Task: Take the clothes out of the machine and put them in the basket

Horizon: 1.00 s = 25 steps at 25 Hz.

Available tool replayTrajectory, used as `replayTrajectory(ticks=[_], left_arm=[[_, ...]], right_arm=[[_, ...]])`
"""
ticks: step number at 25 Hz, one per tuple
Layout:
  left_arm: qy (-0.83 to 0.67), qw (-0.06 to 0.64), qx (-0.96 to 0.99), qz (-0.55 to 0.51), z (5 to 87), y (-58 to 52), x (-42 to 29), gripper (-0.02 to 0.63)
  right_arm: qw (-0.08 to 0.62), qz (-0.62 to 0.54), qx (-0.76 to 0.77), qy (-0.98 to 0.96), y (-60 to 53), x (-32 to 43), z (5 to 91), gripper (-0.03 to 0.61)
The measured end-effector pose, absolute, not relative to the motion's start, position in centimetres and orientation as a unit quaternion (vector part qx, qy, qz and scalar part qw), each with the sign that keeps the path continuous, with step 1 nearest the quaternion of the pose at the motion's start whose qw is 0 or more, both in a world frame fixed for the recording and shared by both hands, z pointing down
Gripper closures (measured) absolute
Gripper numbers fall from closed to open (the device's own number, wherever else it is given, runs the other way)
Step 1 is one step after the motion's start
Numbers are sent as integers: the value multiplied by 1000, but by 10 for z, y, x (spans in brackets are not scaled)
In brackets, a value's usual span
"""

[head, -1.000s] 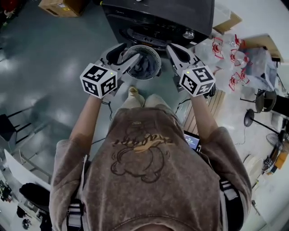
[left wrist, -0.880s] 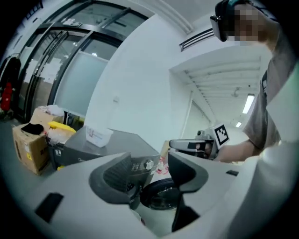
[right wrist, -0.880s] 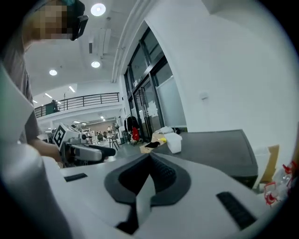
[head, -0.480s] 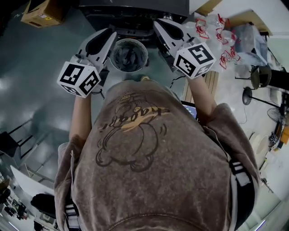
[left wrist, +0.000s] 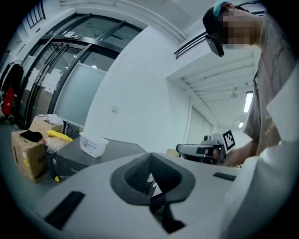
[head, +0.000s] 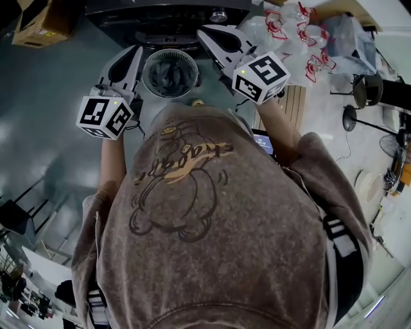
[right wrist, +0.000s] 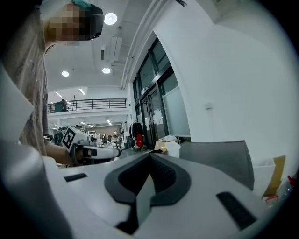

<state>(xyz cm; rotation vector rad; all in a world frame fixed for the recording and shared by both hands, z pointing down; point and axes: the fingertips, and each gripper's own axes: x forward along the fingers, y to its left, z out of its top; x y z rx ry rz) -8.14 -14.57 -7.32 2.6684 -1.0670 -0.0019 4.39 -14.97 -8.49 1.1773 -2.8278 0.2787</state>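
Observation:
A round white basket stands on the floor in front of the dark machine, with dark clothes lying in it. My left gripper is raised to the basket's left. Its jaws have just been closing and are now shut, with nothing between them. My right gripper hangs to the basket's right, also shut and empty. Each gripper view shows the other gripper, the right gripper and the left gripper, held level. The machine's opening is hidden.
A cardboard box sits on the floor at upper left. Clear plastic bags with red handles are heaped at upper right, with wooden slats beside them and a floor fan further right. A white tub rests on the machine's top.
Both grippers have lifted up from beside the basket, and the left jaws have come together. The head view has tilted, so the basket and machine now sit nearer the top edge.

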Motion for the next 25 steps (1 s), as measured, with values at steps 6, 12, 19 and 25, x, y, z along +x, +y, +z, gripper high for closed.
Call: replayTrajectory(ticks=[6, 12, 19, 25], left_arm=[[-375, 136, 917, 11, -57, -151, -81, 604], [-377, 138, 916, 14, -53, -156, -82, 604], [-378, 139, 915, 9, -59, -159, -79, 605], [-386, 144, 911, 7, -60, -164, -79, 605]], right_arm=[[34, 101, 398, -911, -150, 51, -71, 581], [33, 99, 400, -911, -157, 52, -68, 581], [31, 102, 390, -915, -158, 42, -67, 581], [34, 109, 391, -913, -161, 40, -63, 581]])
